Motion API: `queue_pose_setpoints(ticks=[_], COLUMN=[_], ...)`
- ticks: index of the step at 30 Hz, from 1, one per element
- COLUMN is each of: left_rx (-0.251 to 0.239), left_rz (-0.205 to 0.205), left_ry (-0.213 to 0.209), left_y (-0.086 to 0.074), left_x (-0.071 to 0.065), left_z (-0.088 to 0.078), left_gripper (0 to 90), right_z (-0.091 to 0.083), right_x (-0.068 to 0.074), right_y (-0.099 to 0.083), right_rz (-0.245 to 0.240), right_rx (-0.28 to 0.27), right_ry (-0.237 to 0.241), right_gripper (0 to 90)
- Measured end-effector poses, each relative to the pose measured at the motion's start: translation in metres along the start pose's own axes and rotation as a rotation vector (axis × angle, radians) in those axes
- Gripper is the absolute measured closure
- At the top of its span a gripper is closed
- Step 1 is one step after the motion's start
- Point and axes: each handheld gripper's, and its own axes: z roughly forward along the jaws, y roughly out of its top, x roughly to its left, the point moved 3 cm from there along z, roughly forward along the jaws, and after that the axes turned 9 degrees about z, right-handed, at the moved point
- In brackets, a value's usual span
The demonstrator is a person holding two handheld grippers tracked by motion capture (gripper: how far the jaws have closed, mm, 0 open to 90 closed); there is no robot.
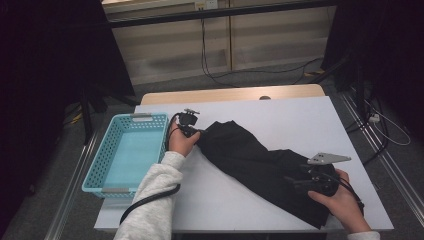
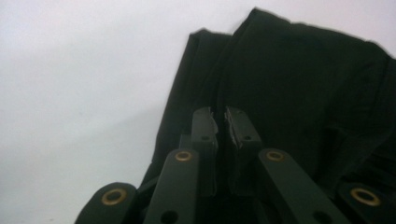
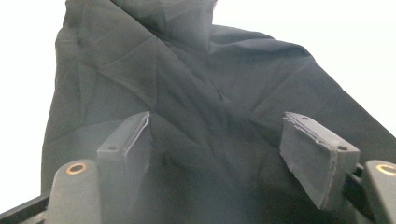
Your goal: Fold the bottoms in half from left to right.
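Grippers: two, one in each hand.
Right gripper [image 1: 300, 181]: nearest, at the table's near right corner; its jaws stand wide apart over the black garment [image 1: 260, 162], one pad [image 3: 128, 140] on either side of the rumpled cloth, not pinching it.
Black garment: one, spread slantwise across the white table [image 1: 300, 120], from the near right up toward the left gripper; its near end lies under the right gripper.
Left gripper [image 1: 196, 133]: farther, left of centre; its jaws are nearly together, and whether they pinch the garment's far edge I cannot tell.
Sleeve [image 1: 152, 200]: one light grey sleeve on the left forearm.
Basket [image 1: 150, 119]: one turquoise plastic basket, just left of the left hand.
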Motion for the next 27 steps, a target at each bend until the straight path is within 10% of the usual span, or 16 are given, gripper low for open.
queue_pose_setpoints(ticks=[3,15,27], left_rx=[-0.032,-0.067,-0.066], left_rz=[0.046,0.087,0.088], left_ry=[0.021,0.036,0.006], left_y=[0.005,0.016,0.016], left_x=[-0.001,-0.003,-0.013], left_z=[0.007,0.035,0.036], left_gripper=[60.7,55.6,87.6], right_z=[0.0,0.0,0.0], right_x=[0.0,-0.001,-0.002], right_y=[0.001,0.0,0.0], right_rz=[0.0,0.003,0.004], right_rx=[-0.003,-0.002,-0.001], right_ry=[0.004,0.007,0.005], right_gripper=[25.7,25.6,25.5])
